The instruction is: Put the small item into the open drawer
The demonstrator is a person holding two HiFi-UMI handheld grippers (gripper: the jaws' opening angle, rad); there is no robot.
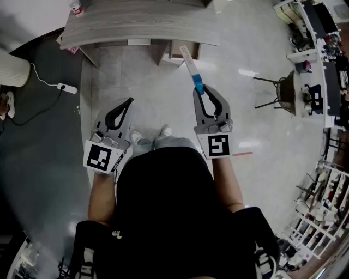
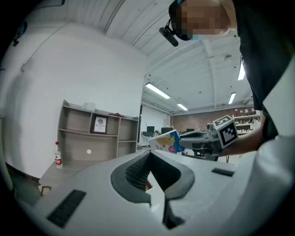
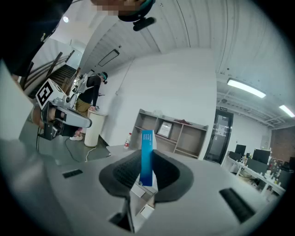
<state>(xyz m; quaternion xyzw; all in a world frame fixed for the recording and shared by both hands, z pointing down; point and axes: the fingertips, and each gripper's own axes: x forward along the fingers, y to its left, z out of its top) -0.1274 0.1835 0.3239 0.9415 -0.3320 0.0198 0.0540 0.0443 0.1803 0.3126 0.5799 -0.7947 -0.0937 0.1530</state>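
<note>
Right gripper (image 1: 198, 90) clamped on small flat box (image 1: 189, 62); box projected toward 12 o'clock, gripped end hidden inside jaws. Left gripper (image 1: 130, 101) at 9 o'clock, jaws together, empty. Desk (image 1: 142, 24) front beyond, indistinct.

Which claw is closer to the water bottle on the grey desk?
Left. In the head view the left claw is below and right of the bottle; the right claw, shut on the small box, is much farther right.
</note>
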